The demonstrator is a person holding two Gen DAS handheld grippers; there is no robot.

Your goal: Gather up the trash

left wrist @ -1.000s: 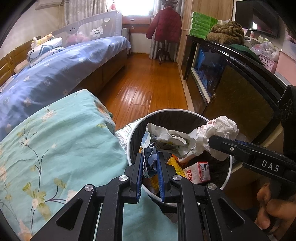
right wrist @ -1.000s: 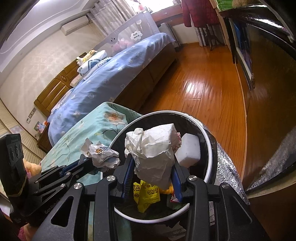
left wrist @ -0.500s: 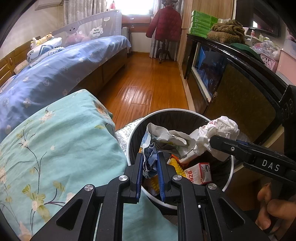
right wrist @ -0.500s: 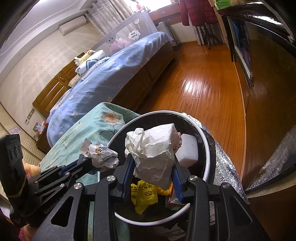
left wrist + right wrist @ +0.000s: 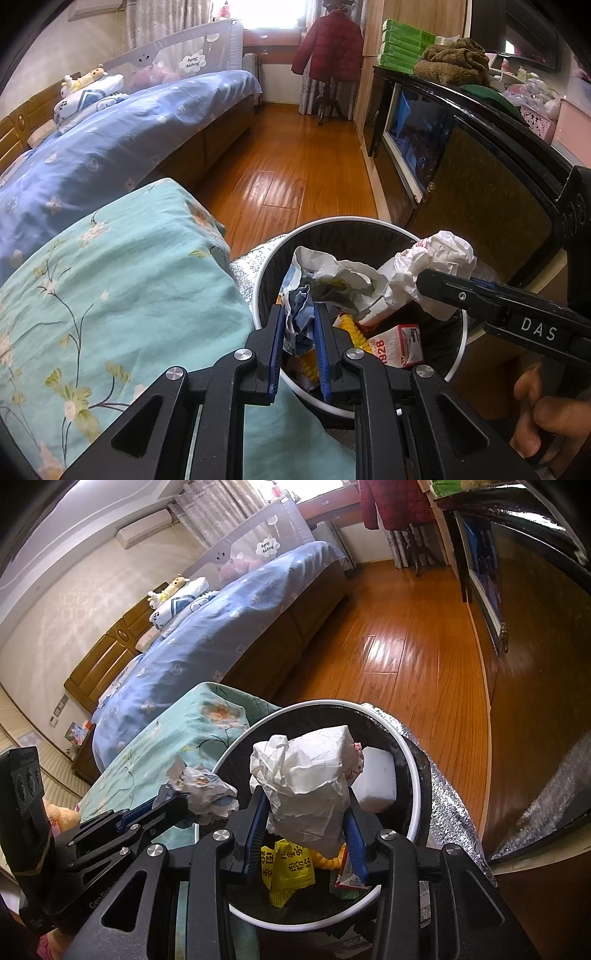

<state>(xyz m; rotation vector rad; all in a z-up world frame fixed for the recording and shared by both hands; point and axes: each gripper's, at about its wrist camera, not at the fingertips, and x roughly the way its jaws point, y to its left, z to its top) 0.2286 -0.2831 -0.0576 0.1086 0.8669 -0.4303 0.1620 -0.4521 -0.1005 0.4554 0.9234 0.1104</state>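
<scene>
A round black bin with a white rim (image 5: pixel 458 325) (image 5: pixel 413 797) stands on the floor beside the bed. My left gripper (image 5: pixel 299 325) is shut on a crumpled blue-and-white wrapper (image 5: pixel 301 314) over the bin's near edge; it also shows in the right wrist view (image 5: pixel 207 794). My right gripper (image 5: pixel 304 819) is shut on a crumpled white paper ball (image 5: pixel 310 779) above the bin; the ball shows in the left wrist view (image 5: pixel 432 266). Inside lie a yellow packet (image 5: pixel 286 867), a white block (image 5: pixel 375 779) and a red-and-white carton (image 5: pixel 399 345).
A teal floral quilt (image 5: pixel 110 295) presses against the bin's left side. A blue bed (image 5: pixel 110 147) lies further left. A dark cabinet (image 5: pixel 480 192) runs along the right. Silver foil sheet (image 5: pixel 450 812) lies under the bin. Wooden floor (image 5: pixel 295 166) stretches ahead.
Both grippers keep their holds over the bin. The views have shifted only slightly; nothing was let go.
</scene>
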